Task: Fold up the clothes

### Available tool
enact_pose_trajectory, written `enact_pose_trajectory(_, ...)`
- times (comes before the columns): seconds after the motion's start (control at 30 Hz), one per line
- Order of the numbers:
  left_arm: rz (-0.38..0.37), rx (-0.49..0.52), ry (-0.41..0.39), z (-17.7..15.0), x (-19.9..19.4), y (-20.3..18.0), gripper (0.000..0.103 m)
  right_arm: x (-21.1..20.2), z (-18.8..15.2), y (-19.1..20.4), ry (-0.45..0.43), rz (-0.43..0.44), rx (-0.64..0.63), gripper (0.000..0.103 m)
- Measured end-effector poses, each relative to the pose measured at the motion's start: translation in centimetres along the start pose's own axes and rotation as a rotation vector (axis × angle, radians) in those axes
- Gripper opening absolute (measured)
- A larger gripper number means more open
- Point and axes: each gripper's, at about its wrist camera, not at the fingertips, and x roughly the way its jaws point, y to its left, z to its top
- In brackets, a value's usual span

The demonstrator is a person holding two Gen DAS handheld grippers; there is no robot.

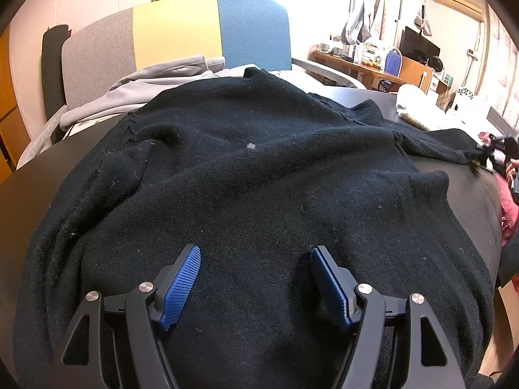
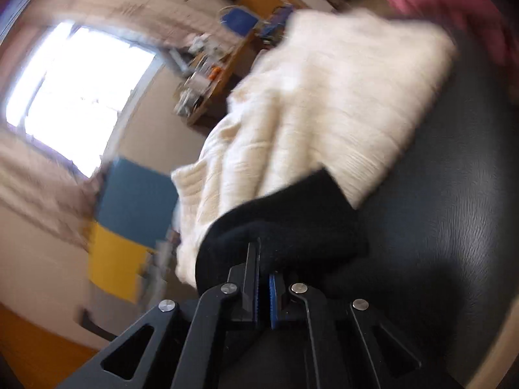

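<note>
**Black sweater** (image 1: pixel 259 168): spread over the dark table (image 1: pixel 454 175), body lying directly ahead of and beneath your left gripper. One sleeve (image 1: pixel 434 149) runs off to your right, its long axis crossing the table toward your other hand. The sleeve on the left side looks folded in over the body, though black on black leaves that uncertain.

**Left gripper** (image 1: pixel 256 254): fingers spread wide, blue pads (image 1: pixel 180 287) facing each other above the lower body of the sweater, holding nothing.

**Right gripper** (image 2: pixel 263 259): pads pressed together on a bunch of black knit, judged to be the cuff (image 2: pixel 285 223) of that outstretched sleeve. This view is smeared by motion, so take that as likely rather than sure.

**Cream knit** (image 2: pixel 324 103): lies on the table just beyond the pinched cuff, touching or nearly so.

**Grey garment** (image 1: pixel 136 90): at the far edge, behind the sweater.

**Governing relation:** the sweater body lies to your left of the pinched cuff, so the sleeve would travel leftward along its own length to land across the body. Your right hand already has it; your left is nearer the body and free to steady it.
</note>
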Motion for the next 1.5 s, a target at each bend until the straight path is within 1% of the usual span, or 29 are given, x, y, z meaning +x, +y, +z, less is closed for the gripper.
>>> enact_pose_trajectory(0.07, 0.001, 0.001, 0.001, 0.0, 0.0, 0.0, 0.073, -0.7, 0.2, 4.0, -0.025, -0.011, -0.181, 0.005)
enact_pose_trajectory(0.2, 0.006, 0.0, 0.011, 0.2, 0.0, 0.0, 0.073, -2.8, 1.0, 12.0, -0.213, -0.151, -0.564, 0.004)
enact_pose_trajectory(0.23, -0.009, -0.011, 0.018, 0.3, -0.1, 0.0, 0.073, -3.0, 1.3, 13.3, -0.26, -0.198, -0.638, 0.004)
enact_pose_trajectory(0.3, -0.059, -0.037, 0.014, 0.4, -0.3, -0.1, 0.073, -1.4, 2.2, 13.9, -0.278, -0.291, -0.714, 0.004)
enact_pose_trajectory(0.33, -0.072, -0.03, 0.014, 0.3, -0.3, -0.4, 0.073, -0.7, 2.7, 14.2, -0.287, -0.339, -0.751, 0.004)
enact_pose_trajectory(0.37, -0.079, -0.015, 0.015, 0.3, -0.3, -0.7, 0.073, 0.6, 3.3, 13.4, -0.259, -0.369, -0.741, 0.004)
enact_pose_trajectory(0.43, -0.093, 0.015, 0.018, 0.1, -0.2, -1.3, 0.073, 3.1, 4.0, 10.6, -0.166, -0.439, -0.66, 0.006)
enact_pose_trajectory(0.47, -0.097, 0.022, 0.017, 0.1, -0.2, -1.5, 0.074, 4.4, 4.4, 9.2, -0.12, -0.473, -0.618, 0.01)
enact_pose_trajectory(0.57, -0.104, 0.032, 0.015, -0.1, -0.2, -1.7, 0.074, 6.0, 3.4, 4.9, -0.003, -0.511, -0.448, 0.021)
enact_pose_trajectory(0.6, -0.112, 0.027, 0.014, -0.1, -0.2, -1.5, 0.074, 4.8, 2.7, 4.6, -0.051, -0.516, -0.41, 0.031)
enact_pose_trajectory(0.63, -0.121, 0.018, 0.012, -0.1, -0.2, -1.3, 0.074, 3.6, 2.1, 4.3, -0.099, -0.521, -0.372, 0.038)
enact_pose_trajectory(0.67, -0.127, 0.013, 0.011, -0.2, -0.2, -1.2, 0.074, 2.2, 1.4, 4.4, -0.17, -0.56, -0.359, 0.038)
enact_pose_trajectory(0.7, -0.127, 0.013, 0.01, -0.2, -0.2, -1.2, 0.075, -0.3, 0.1, 5.1, -0.287, -0.574, -0.34, 0.038)
enact_pose_trajectory(0.8, -0.125, 0.018, 0.007, -0.4, -0.3, -1.5, 0.075, -4.2, -2.8, 8.0, -0.401, -0.425, -0.356, 0.042)
enact_pose_trajectory(0.83, -0.126, 0.017, 0.007, -0.3, -0.3, -1.6, 0.075, -3.7, -4.7, 10.2, -0.336, -0.33, -0.42, 0.044)
enact_pose_trajectory(0.87, -0.129, 0.015, 0.006, -0.4, -0.3, -1.5, 0.075, -3.3, -6.5, 12.3, -0.271, -0.234, -0.483, 0.044)
enact_pose_trajectory(0.9, -0.131, 0.012, 0.006, -0.4, -0.4, -1.5, 0.075, -2.7, -8.2, 13.8, -0.206, -0.173, -0.534, 0.044)
enact_pose_trajectory(0.97, -0.131, 0.012, 0.005, -0.4, -0.4, -1.6, 0.075, -1.5, -14.0, 17.6, -0.048, -0.024, -0.668, 0.044)
enact_pose_trajectory(1.03, -0.126, 0.015, 0.006, -0.3, -0.4, -1.7, 0.075, 0.0, -20.6, 21.3, 0.119, 0.135, -0.773, 0.045)
enact_pose_trajectory(1.1, -0.128, 0.015, 0.006, -0.2, -0.4, -1.7, 0.075, 1.5, -26.7, 23.7, 0.238, 0.229, -0.853, 0.048)
enact_pose_trajectory(1.23, -0.152, -0.004, 0.001, -0.2, -0.5, -1.3, 0.075, 5.7, -36.5, 26.5, 0.427, 0.214, -1.008, 0.048)
enact_pose_trajectory(1.33, -0.192, -0.056, -0.019, -0.4, -1.4, -0.4, 0.074, 6.1, -37.6, 26.2, 0.4, 0.154, -1.031, 0.048)
enact_pose_trajectory(1.4, -0.194, -0.121, -0.064, -0.7, -2.8, 0.6, 0.074, 6.3, -38.2, 26.0, 0.382, 0.114, -1.047, 0.048)
enact_pose_trajectory(1.5, -0.203, -0.212, -0.129, -1.2, -5.9, 3.1, 0.074, 6.6, -39.3, 25.7, 0.354, 0.053, -1.069, 0.048)
